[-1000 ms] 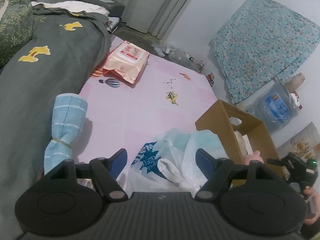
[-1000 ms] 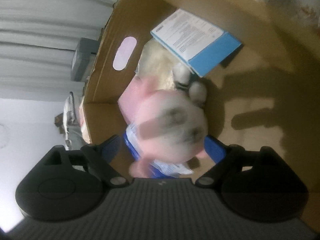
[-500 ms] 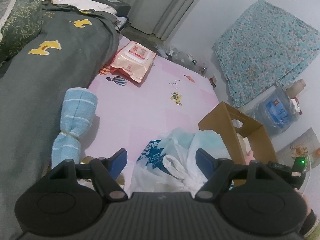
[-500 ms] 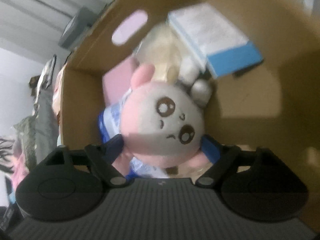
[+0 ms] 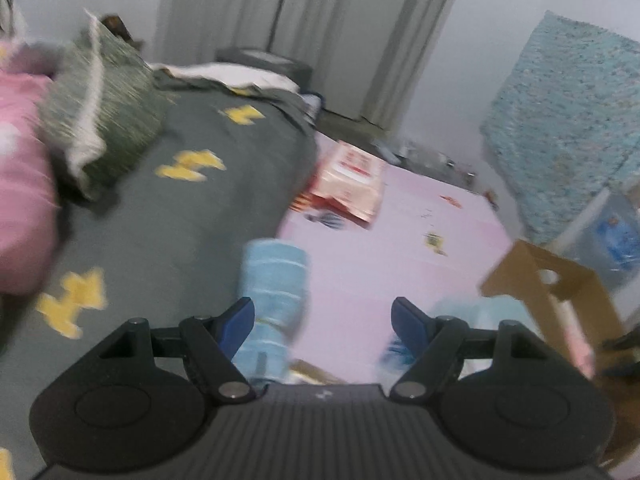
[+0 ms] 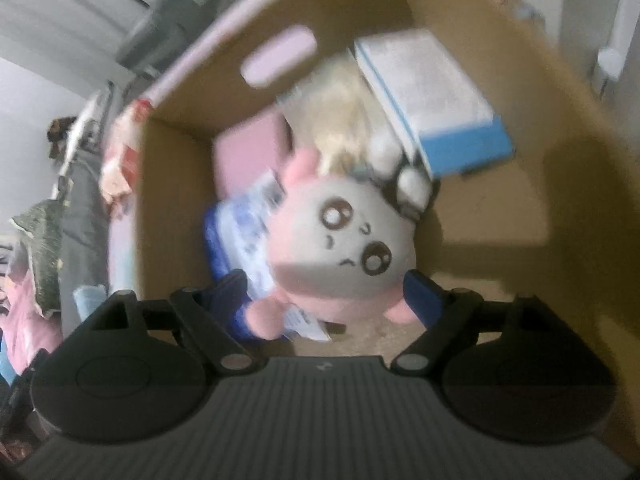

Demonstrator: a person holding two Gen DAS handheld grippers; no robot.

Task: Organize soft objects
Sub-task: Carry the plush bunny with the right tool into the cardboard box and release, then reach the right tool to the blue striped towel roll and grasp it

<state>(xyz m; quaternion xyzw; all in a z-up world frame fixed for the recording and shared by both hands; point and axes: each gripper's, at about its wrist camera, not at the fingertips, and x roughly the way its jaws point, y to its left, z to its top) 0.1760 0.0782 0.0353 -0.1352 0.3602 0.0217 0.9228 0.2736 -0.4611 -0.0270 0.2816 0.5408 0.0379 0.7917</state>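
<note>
The right gripper (image 6: 326,294) has just been opening wide around the plush toy (image 6: 340,256) in the cardboard box (image 6: 540,184) — a pad may snag it; the left gripper (image 5: 322,318) hangs open, empty

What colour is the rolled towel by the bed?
Light blue with paler stripes, clearest in the left wrist view.

A pink plush toy (image 6: 340,252) is seen inside the cardboard box (image 6: 540,184), between the just-opening jaws of the right hand-held gripper (image 6: 324,292); a blue-edged booklet (image 6: 432,100) is propped near the box's far wall.
</note>
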